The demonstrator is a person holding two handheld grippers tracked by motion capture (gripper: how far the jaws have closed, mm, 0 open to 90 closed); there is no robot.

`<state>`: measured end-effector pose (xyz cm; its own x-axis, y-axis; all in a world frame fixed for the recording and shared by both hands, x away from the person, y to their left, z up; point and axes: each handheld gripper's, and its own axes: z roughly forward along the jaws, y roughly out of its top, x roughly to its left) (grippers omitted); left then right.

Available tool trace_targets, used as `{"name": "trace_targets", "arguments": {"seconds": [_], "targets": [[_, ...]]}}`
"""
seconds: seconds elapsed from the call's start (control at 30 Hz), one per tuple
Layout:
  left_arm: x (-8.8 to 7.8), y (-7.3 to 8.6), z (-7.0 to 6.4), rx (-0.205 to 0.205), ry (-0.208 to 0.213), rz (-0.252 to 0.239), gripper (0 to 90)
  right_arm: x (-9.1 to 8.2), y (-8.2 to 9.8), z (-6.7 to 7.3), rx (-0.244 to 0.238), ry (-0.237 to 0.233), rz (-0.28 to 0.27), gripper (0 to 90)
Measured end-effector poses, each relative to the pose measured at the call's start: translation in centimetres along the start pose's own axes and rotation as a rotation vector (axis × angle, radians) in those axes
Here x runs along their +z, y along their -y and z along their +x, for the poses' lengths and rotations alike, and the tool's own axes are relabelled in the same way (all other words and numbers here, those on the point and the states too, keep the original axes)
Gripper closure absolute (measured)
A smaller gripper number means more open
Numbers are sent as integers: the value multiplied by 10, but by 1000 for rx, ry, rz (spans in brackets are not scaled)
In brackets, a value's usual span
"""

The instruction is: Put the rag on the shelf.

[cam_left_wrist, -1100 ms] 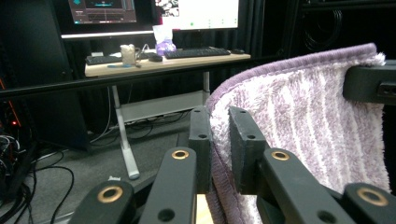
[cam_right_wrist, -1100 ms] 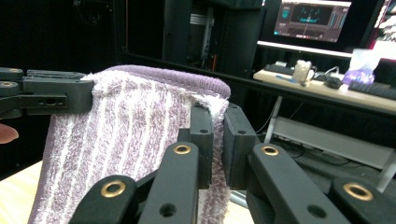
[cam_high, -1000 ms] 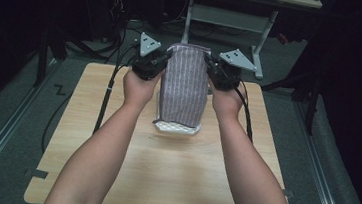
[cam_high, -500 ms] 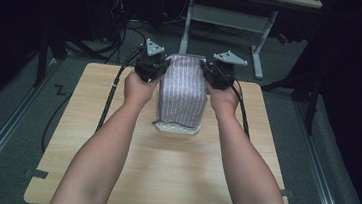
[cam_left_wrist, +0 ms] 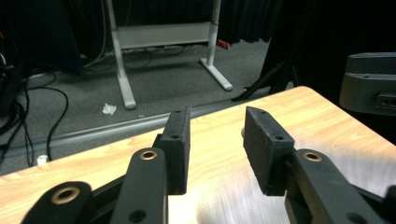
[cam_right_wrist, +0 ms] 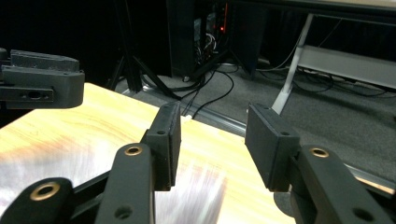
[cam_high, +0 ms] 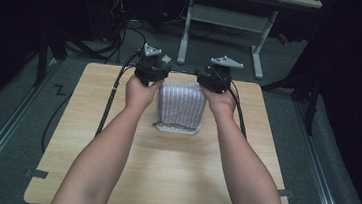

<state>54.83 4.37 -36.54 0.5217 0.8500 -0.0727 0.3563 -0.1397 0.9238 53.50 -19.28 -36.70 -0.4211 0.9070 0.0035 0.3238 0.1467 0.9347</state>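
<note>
Both grippers, left gripper [cam_high: 157,78] and right gripper [cam_high: 208,83], gape with nothing between their jaws.
I see the striped cloth [cam_high: 181,105] folded between them on the table [cam_high: 162,175].

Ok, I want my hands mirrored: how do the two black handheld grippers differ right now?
The left gripper is by the folded striped cloth's far left corner, the right gripper by its far right. The left gripper's grey plate tips up steeply; the right gripper's lies flatter. Shared: both open, nothing between their jaws.
</note>
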Motion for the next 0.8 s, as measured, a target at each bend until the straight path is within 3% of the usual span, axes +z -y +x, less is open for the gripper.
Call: {"name": "trace_targets", "arguments": {"seconds": [0.23,0.43,0.5,0.67,0.8], "targets": [[-4,1,-1,-6,6,-17,521,-8,-4,0,-15,-3,12,518],[-11,3,-4,14,-2,-12,504,-15,-3,0,-16,-4,21,523],[-16,4,-5,30,-5,-12,498,-20,-3,1,-19,-11,10,522],[-33,7,-3,15,3,-33,495,-30,0,4,-26,-14,-8,490],[-50,12,-8,32,15,-50,492,-42,7,7,-16,-30,-18,469]]}}
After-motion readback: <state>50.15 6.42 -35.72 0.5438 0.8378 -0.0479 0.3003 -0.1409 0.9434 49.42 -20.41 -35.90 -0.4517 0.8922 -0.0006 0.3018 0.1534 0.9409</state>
